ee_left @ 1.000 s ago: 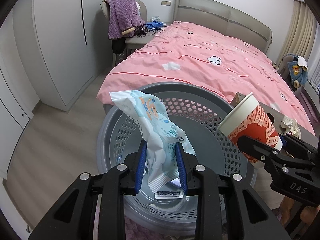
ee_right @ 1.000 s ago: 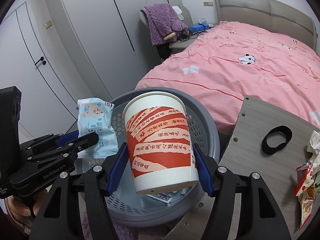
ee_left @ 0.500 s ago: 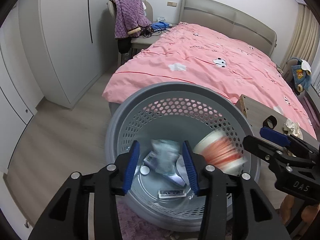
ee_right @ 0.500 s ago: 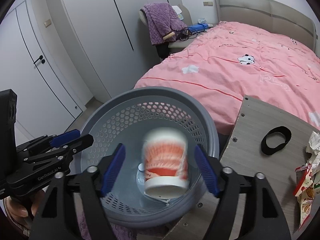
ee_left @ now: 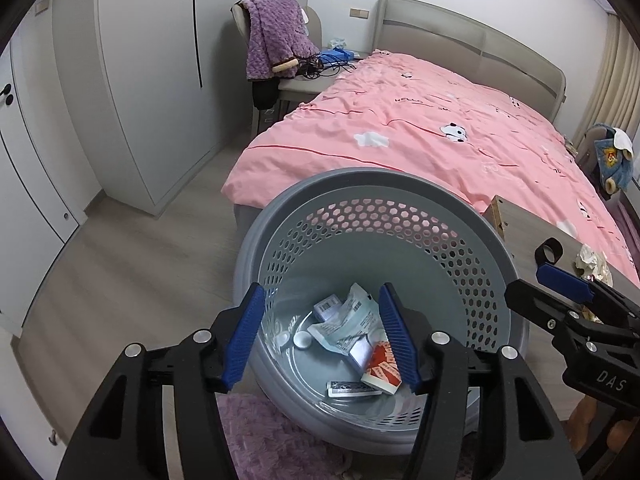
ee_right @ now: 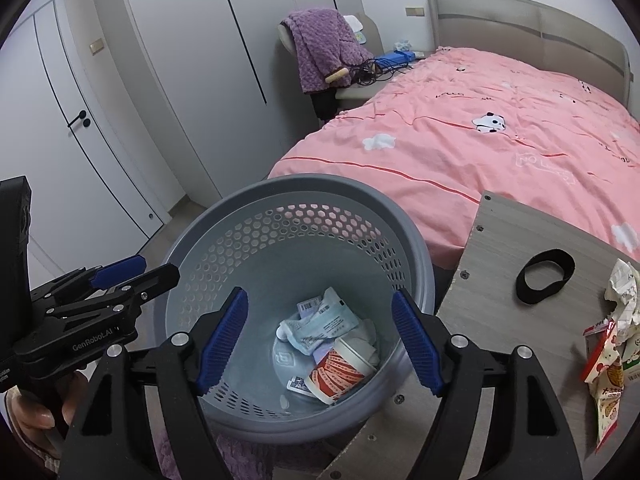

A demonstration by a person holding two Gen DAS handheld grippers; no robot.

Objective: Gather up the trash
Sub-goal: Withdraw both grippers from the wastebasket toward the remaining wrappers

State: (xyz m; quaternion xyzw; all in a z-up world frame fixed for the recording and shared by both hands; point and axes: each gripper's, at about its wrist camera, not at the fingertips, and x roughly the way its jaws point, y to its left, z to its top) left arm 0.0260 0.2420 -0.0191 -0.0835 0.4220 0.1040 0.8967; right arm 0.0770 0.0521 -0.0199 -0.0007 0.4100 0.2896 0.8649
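A grey perforated basket (ee_left: 376, 188) (ee_right: 288, 192) stands on the floor by the bed. Inside lie a red-and-white paper cup (ee_left: 382, 368) (ee_right: 340, 368) on its side and a pale blue wipes packet (ee_left: 348, 320) (ee_right: 320, 322), with other small scraps. My left gripper (ee_left: 320, 336) is open and empty above the basket; it also shows in the right wrist view (ee_right: 136, 272). My right gripper (ee_right: 320, 340) is open and empty above the basket; it also shows in the left wrist view (ee_left: 560, 284). More wrappers (ee_right: 608, 360) lie on the wooden table (ee_right: 500, 280) at right.
A black band (ee_right: 544, 276) lies on the table. A pink bed (ee_left: 420, 128) is behind the basket. White wardrobes (ee_left: 132, 80) line the left. A chair with a purple blanket (ee_left: 272, 36) stands far back. A purple rug (ee_left: 272, 440) lies under the basket.
Both grippers opened. The wipes packet dropped from the left one and the paper cup dropped from the right one; both now lie in the basket.
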